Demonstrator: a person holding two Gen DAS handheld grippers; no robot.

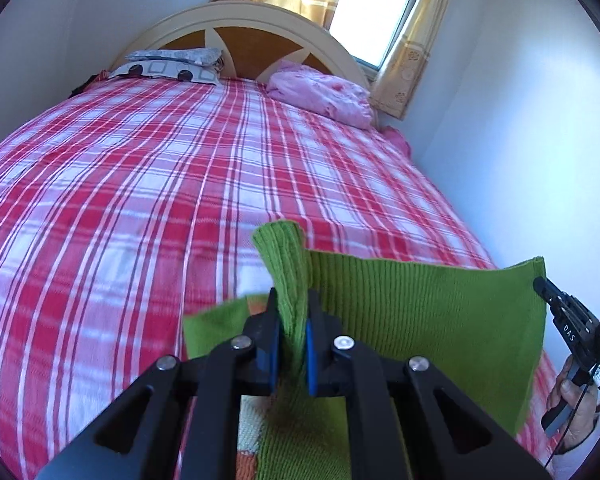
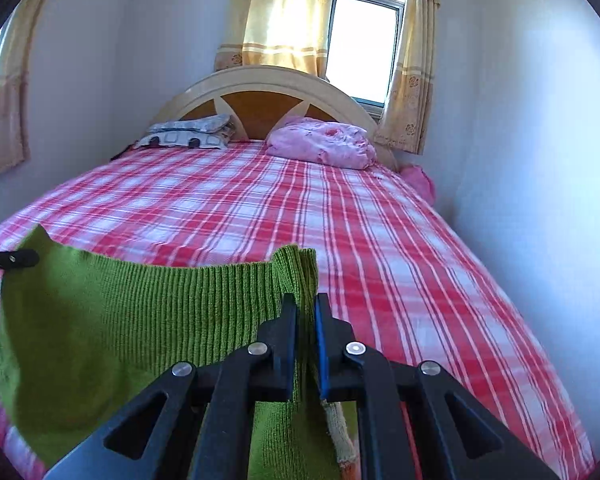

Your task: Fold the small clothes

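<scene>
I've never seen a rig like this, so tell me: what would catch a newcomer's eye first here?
A bright green knitted garment hangs stretched between two black grippers, the left gripper and the right gripper, each shut on a top corner. Behind it spreads a bed with a red plaid sheet; a pink pillow lies by the headboard.

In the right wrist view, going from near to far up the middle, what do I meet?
Right tongs shut on the green knit garment → red plaid bedsheet → pink bundle → headboard → window.
</scene>
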